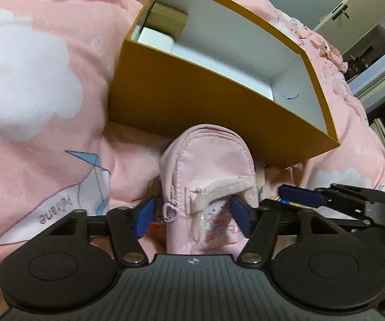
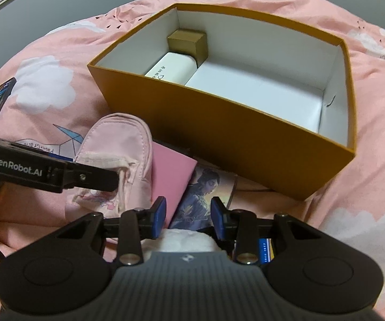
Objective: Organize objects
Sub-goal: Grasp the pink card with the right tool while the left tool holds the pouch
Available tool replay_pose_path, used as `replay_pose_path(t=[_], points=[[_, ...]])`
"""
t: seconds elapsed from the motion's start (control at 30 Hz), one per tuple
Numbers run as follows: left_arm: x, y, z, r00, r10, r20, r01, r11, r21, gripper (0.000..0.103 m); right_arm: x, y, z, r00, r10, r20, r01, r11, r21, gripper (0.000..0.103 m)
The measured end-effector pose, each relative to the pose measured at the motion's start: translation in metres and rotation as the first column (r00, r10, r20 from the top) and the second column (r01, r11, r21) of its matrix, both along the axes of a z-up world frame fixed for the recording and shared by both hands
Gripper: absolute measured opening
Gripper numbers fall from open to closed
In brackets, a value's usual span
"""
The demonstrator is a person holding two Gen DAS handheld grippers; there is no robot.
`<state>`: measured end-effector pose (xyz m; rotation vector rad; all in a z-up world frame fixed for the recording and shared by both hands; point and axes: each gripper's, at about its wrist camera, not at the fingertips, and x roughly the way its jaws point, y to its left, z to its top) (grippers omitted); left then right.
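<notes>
Straddling the small pink fabric backpack-shaped pouch [image 1: 208,187], the left gripper [image 1: 195,214] has a blue pad on each flank; whether they press in, I can't tell. Just ahead sits the open mustard-yellow cardboard box [image 1: 181,99]. The right gripper [image 2: 188,216] hangs part open, gripping nothing, above an illustrated card [image 2: 203,195] and pink booklet [image 2: 169,179], pouch to its left

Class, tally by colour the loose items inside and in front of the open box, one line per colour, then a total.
Pink: 2, pouch and flat pink card
White: 1, rounded case
Brown: 1, small carton
Multicoloured: 1, picture card
Total: 5
</notes>
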<state>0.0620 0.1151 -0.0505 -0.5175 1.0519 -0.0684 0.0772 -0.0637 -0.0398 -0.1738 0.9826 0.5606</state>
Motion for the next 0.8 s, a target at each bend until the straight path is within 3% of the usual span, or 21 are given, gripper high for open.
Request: replay_pose_path(t=[0.23, 0.5, 0.8], points=[[-0.005, -0.004, 0.010, 1.000, -0.004, 0.027, 0.003, 1.000, 0.031, 0.030, 0.011, 0.002, -0.010, 0.998, 0.002, -0.061, 0.000, 0.999, 0.034, 0.039], [-0.018, 0.004, 0.034, 0.999, 0.000, 0.054, -0.007, 0.992, 0.128, 0.025, 0.030, 0.008, -0.017, 0.987, -0.003, -0.160, 0.020, 0.994, 0.108, 0.043], [-0.020, 0.020, 0.022, 0.999, 0.033, 0.027, -0.036, 0.994, 0.101, 0.025, 0.047, 0.019, -0.031, 0.949, -0.010, -0.315, 0.064, 0.985, 0.160, 0.061]])
